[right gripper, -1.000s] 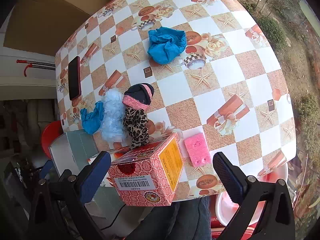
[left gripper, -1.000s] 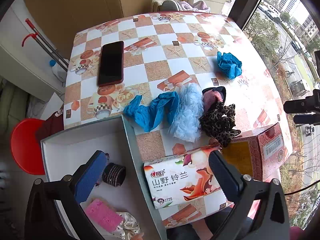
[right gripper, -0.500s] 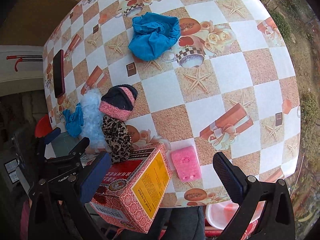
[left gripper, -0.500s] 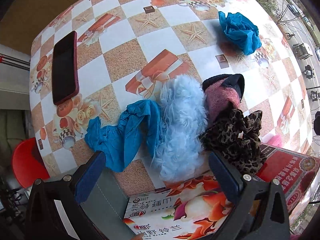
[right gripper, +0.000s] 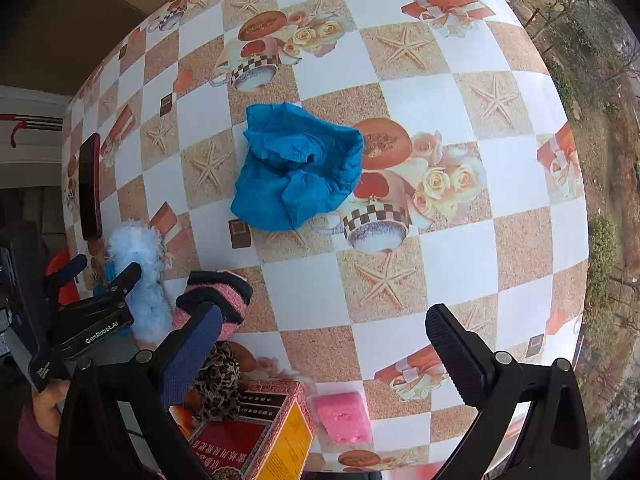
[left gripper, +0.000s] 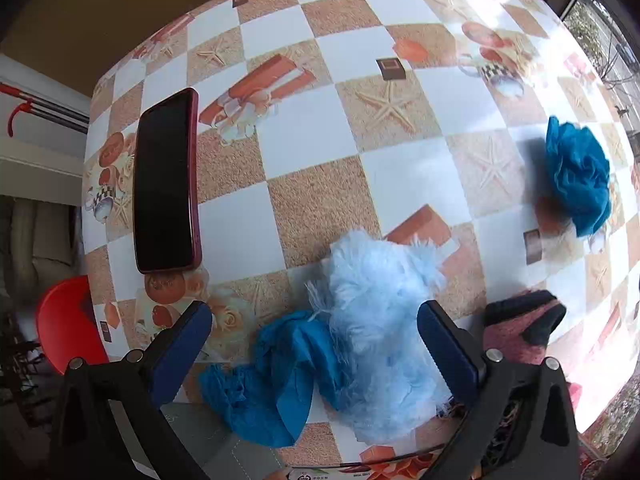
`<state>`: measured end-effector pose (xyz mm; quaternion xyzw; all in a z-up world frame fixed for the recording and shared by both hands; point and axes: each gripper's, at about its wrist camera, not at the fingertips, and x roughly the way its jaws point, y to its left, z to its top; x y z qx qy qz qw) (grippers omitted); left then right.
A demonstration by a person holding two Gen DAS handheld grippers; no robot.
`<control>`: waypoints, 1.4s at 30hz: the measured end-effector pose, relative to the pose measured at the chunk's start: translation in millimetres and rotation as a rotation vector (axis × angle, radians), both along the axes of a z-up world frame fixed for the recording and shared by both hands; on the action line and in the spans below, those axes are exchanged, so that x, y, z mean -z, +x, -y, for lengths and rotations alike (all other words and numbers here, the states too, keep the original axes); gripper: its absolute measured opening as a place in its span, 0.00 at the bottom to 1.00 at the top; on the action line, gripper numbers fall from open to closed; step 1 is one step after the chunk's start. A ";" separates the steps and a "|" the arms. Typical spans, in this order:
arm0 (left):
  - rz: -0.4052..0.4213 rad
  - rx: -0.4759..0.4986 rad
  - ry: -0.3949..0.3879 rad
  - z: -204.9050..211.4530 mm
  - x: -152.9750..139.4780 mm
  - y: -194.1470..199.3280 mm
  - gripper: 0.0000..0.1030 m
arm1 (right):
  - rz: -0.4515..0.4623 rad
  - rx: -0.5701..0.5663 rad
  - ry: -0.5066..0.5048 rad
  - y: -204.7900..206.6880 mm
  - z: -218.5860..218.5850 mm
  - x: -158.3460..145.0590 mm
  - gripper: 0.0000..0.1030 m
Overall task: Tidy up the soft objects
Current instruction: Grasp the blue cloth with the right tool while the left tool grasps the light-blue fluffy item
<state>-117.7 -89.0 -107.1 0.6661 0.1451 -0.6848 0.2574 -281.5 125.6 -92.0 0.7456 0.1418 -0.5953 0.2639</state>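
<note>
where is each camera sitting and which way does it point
Left wrist: on the left gripper, looking down at the fluffy light blue piece between open fingers.
Right wrist: on the right gripper, facing the crumpled blue cloth; open fingers, left gripper and hand show.
Shared: fluffy piece, cloth, phone.

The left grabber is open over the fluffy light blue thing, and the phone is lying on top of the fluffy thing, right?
Not quite. The left wrist view shows the phone lying on the table, apart from the fluffy light blue thing. The left gripper is open over it.
</note>
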 end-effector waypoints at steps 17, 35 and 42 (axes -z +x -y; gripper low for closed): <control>0.103 0.068 0.098 -23.1 37.4 -39.1 0.78 | -0.092 -0.138 0.055 -17.3 56.9 63.6 0.53; -0.016 0.083 0.110 -18.8 19.2 -82.6 0.80 | -0.067 0.067 0.003 -29.8 -60.7 39.7 0.85; 0.099 0.115 0.083 -40.2 50.1 -81.4 0.80 | -0.113 0.001 0.106 -34.7 -30.2 57.1 0.85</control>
